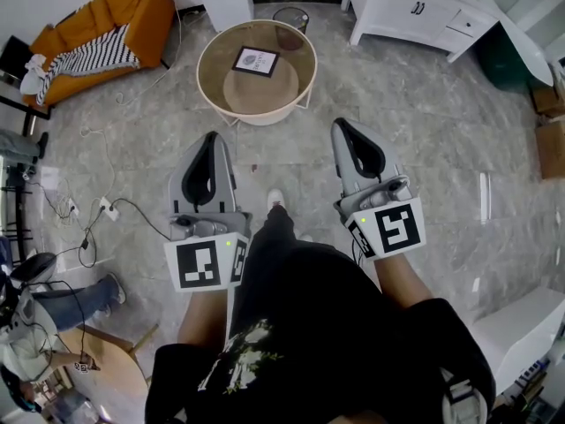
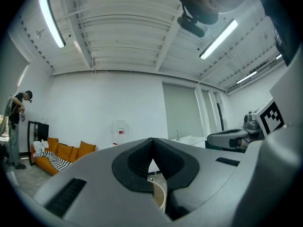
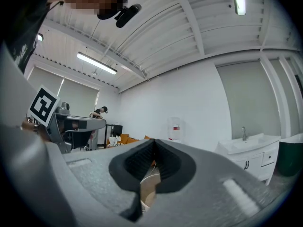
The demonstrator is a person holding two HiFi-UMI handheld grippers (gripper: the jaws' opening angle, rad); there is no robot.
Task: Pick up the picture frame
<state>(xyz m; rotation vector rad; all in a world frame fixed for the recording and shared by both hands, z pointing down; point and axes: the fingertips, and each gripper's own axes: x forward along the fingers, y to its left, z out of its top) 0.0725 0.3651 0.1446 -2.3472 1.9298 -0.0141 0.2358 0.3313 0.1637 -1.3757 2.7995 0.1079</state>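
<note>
The picture frame (image 1: 255,61) is dark-edged with a white picture and lies flat on the round glass-topped table (image 1: 214,51) ahead of me in the head view. My left gripper (image 1: 212,137) and right gripper (image 1: 341,124) are held level side by side, well short of the table. Both are shut with nothing between the jaws. In the left gripper view the left gripper (image 2: 152,141) shows its pads meeting, with the table's rim (image 2: 160,194) below. The right gripper (image 3: 153,142) looks the same in its own view, with the table (image 3: 149,186) beneath.
An orange sofa (image 1: 113,20) with a striped blanket stands at the far left. A white cabinet (image 1: 424,11) is at the far right, a wire bin (image 1: 291,20) behind the table. Cables and a power strip (image 1: 104,208) lie on the floor to my left. Another person (image 2: 16,126) stands by the sofa.
</note>
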